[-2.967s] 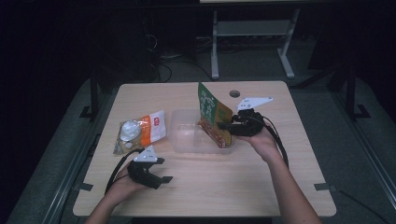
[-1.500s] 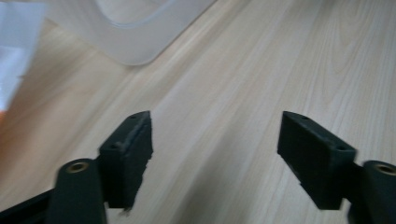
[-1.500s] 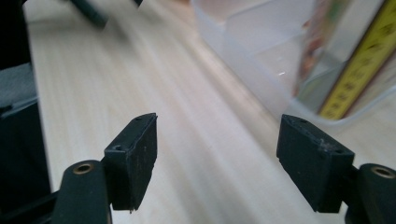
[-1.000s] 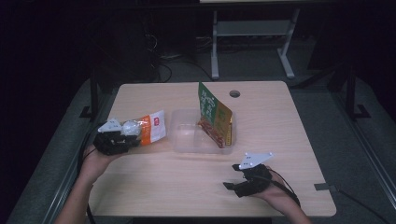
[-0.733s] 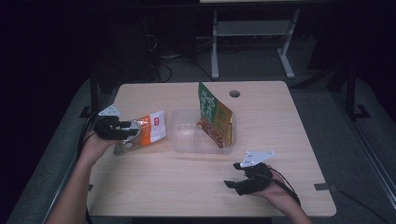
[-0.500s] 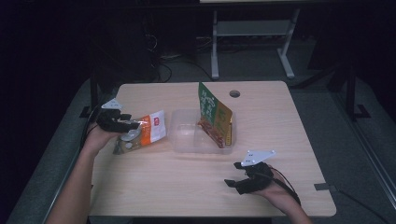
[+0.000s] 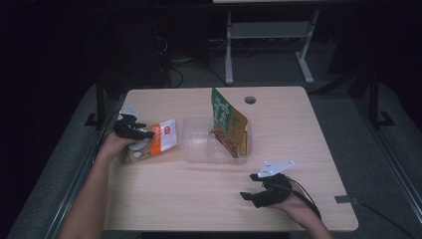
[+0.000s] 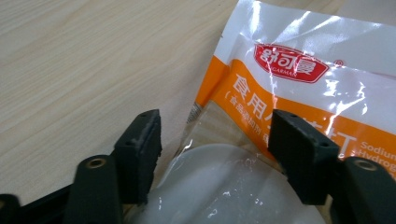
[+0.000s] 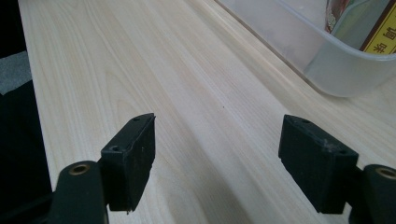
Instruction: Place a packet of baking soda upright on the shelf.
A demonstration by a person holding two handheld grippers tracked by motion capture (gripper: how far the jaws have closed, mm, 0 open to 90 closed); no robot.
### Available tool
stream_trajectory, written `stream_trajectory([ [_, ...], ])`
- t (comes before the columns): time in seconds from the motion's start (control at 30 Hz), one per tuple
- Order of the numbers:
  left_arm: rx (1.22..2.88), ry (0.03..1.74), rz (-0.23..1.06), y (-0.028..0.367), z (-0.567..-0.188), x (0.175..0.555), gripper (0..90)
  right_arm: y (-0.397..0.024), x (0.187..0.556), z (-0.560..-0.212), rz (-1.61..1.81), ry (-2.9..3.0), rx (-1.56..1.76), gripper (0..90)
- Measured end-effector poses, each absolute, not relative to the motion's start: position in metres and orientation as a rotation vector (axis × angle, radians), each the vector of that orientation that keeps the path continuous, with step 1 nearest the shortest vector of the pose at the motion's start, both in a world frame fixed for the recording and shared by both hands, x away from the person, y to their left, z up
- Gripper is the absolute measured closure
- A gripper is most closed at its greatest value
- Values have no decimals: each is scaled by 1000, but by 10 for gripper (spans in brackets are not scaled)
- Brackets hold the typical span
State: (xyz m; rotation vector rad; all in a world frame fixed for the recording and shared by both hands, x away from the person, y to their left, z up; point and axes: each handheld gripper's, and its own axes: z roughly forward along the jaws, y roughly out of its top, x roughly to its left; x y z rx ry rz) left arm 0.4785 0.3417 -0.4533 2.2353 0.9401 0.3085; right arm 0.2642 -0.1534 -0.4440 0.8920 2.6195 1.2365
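The orange-and-white plastic pouch with a clear window lies flat on the pale wooden tabletop, its long axis running from the near-left up toward the far-right in the high view, printed top end pointing away from the left gripper. That gripper sits over the pouch's clear lower end; its jaws have just been opening and now stand apart, straddling the film with white powder between them, the pads not pressing it. In the left gripper view the pouch carries a red oval logo with Chinese characters, large white Chinese lettering on the orange band, and the partial words "Sodium" and "Hydrogen" at the edge. Just beyond the pouch's far end stands a clear rectangular plastic tub holding a green-and-yellow snack packet upright on edge. The right gripper rests well apart, nearer the person, jaws wide and empty, the tub's corner ahead of it.
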Motion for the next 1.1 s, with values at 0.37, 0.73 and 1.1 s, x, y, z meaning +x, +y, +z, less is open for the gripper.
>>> stream_trajectory([
  [0.37,2289,937,297,338,-456,476,685,-153,263,-444,1235,2626,879,272],
  [0.73,2173,1078,216,351,-453,466,896,-153,265,-444,1231,2631,895,273],
  [1.1,2032,1059,250,362,-423,424,899,-154,265,-442,1252,2633,868,275],
])
